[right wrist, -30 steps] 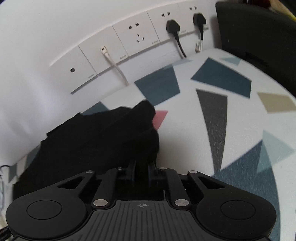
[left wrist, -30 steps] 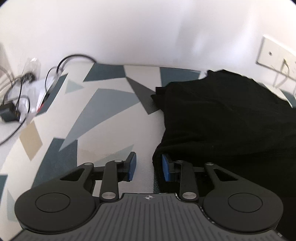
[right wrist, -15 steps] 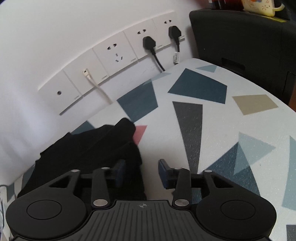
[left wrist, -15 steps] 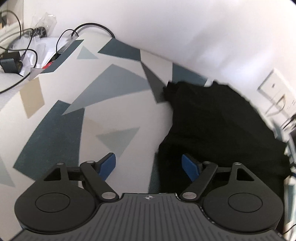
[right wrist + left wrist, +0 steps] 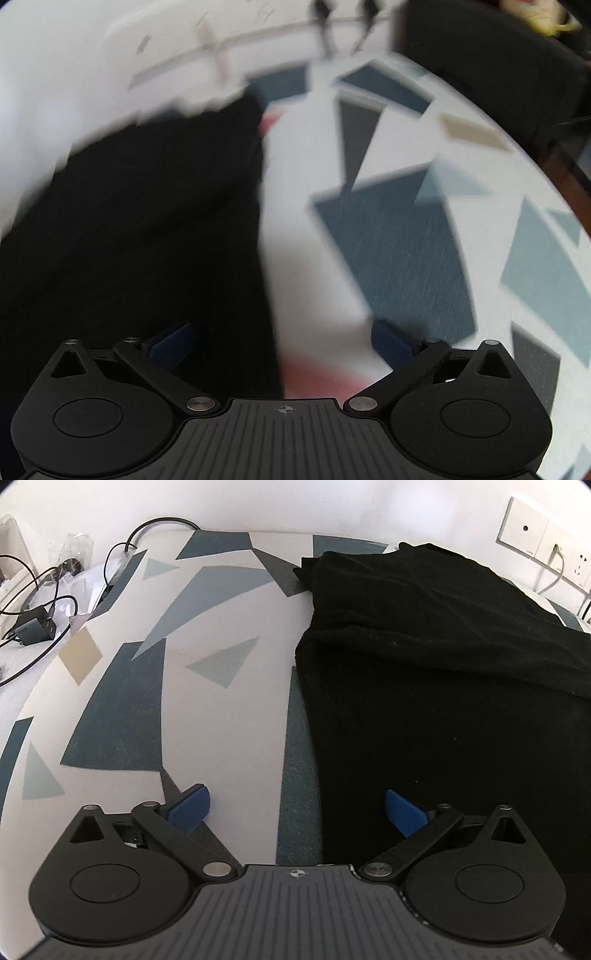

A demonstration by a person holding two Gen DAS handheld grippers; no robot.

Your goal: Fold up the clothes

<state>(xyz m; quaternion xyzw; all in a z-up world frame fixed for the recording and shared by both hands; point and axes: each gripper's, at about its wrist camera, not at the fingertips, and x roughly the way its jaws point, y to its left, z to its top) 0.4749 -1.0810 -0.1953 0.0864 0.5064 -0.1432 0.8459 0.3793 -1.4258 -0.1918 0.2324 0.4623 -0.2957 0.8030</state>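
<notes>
Step in hand, as judged: release after a fold, ahead of the next one. Left gripper point(image 5: 297, 810): jaws just opened, now spread wide, nothing pinched; left pad over the patterned table cover point(image 5: 221, 709), right pad over cloth, left hem of the garment running between them at lower centre of the left wrist view. Right gripper point(image 5: 282, 341): jaws likewise just opened and spread wide, nothing clamped; right hem of the garment between the pads at lower centre of the heavily blurred right wrist view. Black garment point(image 5: 443, 664) lying flat on the cover, filling the right half of the left wrist view, with a folded layer doubled over its upper part. Wall sockets point(image 5: 535, 546) at upper right; cables and a charger point(image 5: 33, 627) at far left, well apart from the cloth.

Next move, as judged: select fresh hems or corners, close each pair of pads on a single layer, lift evenly, avoid dragging the doubled layer.
</notes>
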